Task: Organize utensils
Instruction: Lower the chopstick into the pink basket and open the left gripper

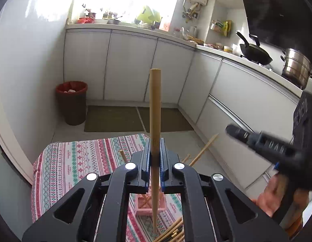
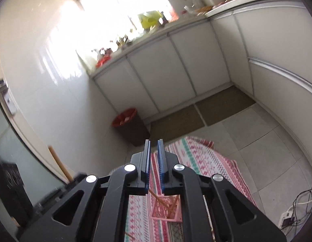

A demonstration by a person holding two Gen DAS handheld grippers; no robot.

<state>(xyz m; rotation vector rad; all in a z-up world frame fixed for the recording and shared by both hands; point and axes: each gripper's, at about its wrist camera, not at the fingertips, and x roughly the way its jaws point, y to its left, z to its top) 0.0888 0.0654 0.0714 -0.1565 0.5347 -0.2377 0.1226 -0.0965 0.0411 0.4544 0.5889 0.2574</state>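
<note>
In the left wrist view my left gripper [image 1: 154,153] is shut on a long wooden chopstick [image 1: 155,109], which stands upright with its thin tip pointing down. Below that tip sits a pink slatted holder [image 1: 142,208] on the patterned tablecloth [image 1: 75,161], with chopsticks leaning out of it [image 1: 204,149]. Several loose chopsticks [image 1: 172,233] lie near the bottom edge. My right gripper [image 1: 231,130] comes in blurred from the right. In the right wrist view the right gripper [image 2: 153,153] has a narrow gap and nothing between its pads, above the pink holder [image 2: 176,217]. The held chopstick [image 2: 58,162] shows at the left.
A brown bin with a red liner [image 1: 72,102] stands by the wall beyond the table. White cabinets [image 1: 131,66] run along the back and right, with a wok [image 1: 254,53] and a steel pot [image 1: 295,66] on the counter. Cables and a power strip [image 2: 291,215] lie on the floor.
</note>
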